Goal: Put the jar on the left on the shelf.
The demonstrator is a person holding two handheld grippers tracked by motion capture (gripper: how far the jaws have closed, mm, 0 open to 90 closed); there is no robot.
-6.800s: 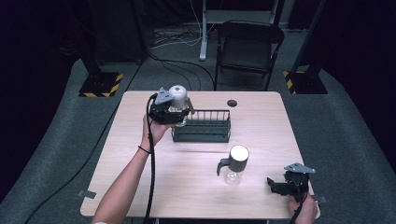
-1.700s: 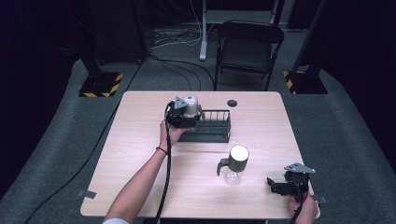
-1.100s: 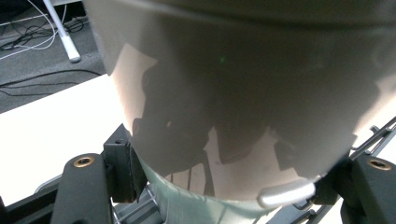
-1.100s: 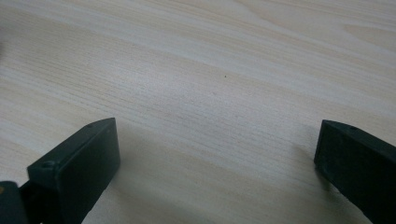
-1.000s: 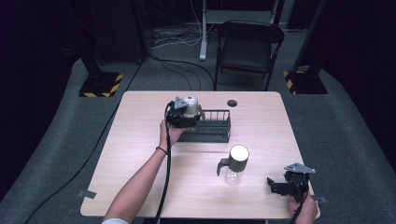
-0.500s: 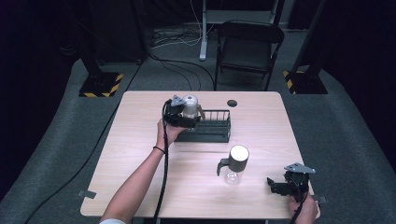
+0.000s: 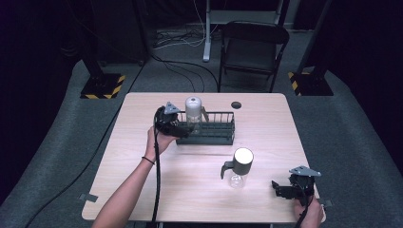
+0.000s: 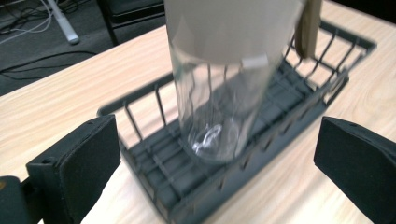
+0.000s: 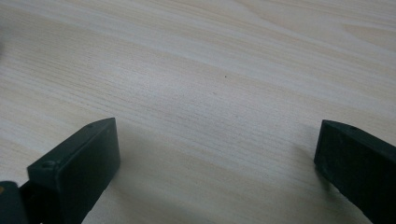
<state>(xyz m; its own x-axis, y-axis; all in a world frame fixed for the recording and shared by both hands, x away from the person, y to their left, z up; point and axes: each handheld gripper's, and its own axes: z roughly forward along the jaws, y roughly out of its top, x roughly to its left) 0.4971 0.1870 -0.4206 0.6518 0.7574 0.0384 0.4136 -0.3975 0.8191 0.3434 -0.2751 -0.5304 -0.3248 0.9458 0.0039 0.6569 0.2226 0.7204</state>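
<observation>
A clear glass bottle with a pale cap (image 7: 192, 113) (image 8: 224, 88) stands upright at the left end of a dark wire rack (image 7: 209, 129) (image 8: 261, 154). My left gripper (image 7: 177, 127) (image 8: 219, 182) sits just left of the rack, its jaws having just been opening; they stand wide apart, short of the bottle, and touch nothing. A second glass bottle with a white lid and dark handle (image 7: 240, 167) stands on the table in front of the rack. My right gripper (image 7: 280, 189) (image 9: 217, 177) rests near the table's front right corner, open over bare wood.
A small dark round object (image 7: 236, 105) lies on the table behind the rack. A wooden piece (image 8: 308, 28) leans in the rack beside the bottle. A folding chair (image 7: 254, 45) stands beyond the table's far edge.
My left gripper let go of the capped bottle, which stays upright in the rack, and drew back to the left. The right gripper kept still.
</observation>
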